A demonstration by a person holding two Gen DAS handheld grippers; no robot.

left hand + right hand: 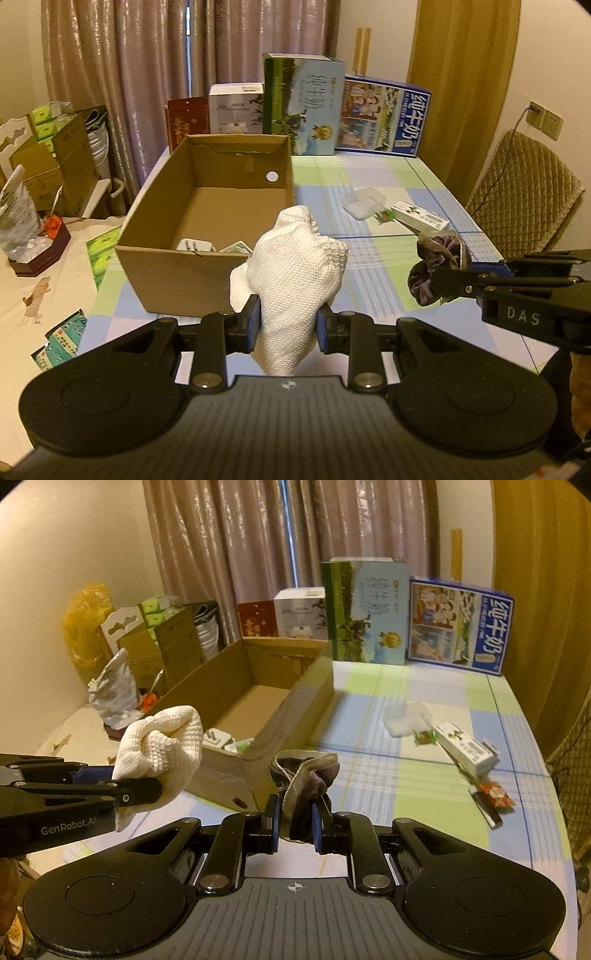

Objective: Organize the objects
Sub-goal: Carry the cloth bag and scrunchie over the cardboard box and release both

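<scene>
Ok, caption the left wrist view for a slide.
Left gripper clamps a white knitted cloth before the open cardboard box; right gripper holds a dark scrunchie.

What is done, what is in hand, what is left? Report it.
Done: a white plug adapter and a green packet already lie in the cardboard box. In hand: the left gripper clamps a white knitted cloth; the right gripper clamps a dark scrunchie, both near the box. Left: a clear plastic container, a small white carton and snack packets on the table.
</scene>
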